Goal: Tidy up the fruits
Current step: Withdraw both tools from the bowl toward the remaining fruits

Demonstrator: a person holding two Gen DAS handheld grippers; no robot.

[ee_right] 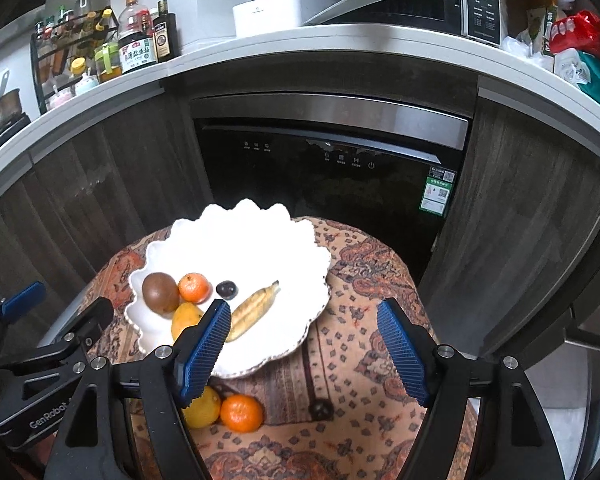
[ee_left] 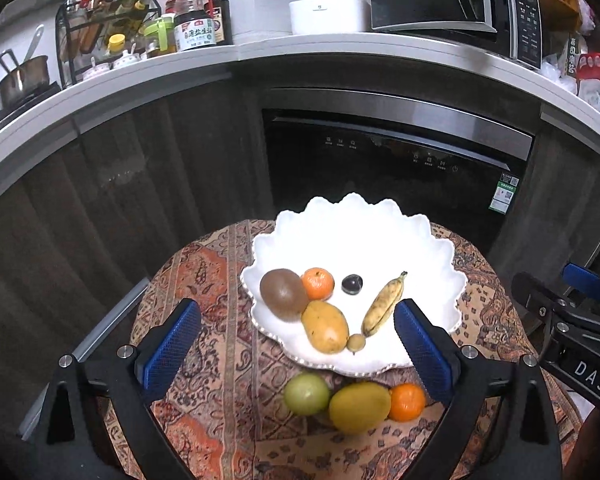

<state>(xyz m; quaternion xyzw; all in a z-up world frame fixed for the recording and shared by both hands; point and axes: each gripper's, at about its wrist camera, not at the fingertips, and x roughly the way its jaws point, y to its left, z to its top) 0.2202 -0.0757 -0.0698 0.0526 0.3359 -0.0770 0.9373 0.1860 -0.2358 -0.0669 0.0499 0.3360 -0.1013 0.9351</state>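
Observation:
A white scalloped plate (ee_left: 352,236) (ee_right: 244,232) sits on a small table under a patterned cloth (ee_left: 208,280). On the plate lie a kiwi (ee_left: 283,293), a tangerine (ee_left: 318,283), a dark plum (ee_left: 352,283), a small banana (ee_left: 383,305), a yellow mango (ee_left: 325,326) and a tiny round fruit (ee_left: 356,343). Off the plate, on the cloth near me, rest a green fruit (ee_left: 306,393), a yellow-green mango (ee_left: 359,407) and a second tangerine (ee_left: 407,402) (ee_right: 241,413). My left gripper (ee_left: 298,338) is open above the plate's near edge, holding nothing. My right gripper (ee_right: 304,340) is open and empty over the plate's right rim.
Behind the table stands a black dishwasher (ee_left: 396,152) between dark wood cabinet fronts. The white counter (ee_left: 236,54) above carries a bottle rack, a pot, a rice cooker (ee_left: 328,0) and a microwave (ee_left: 512,16). A small dark object (ee_right: 321,409) lies on the cloth.

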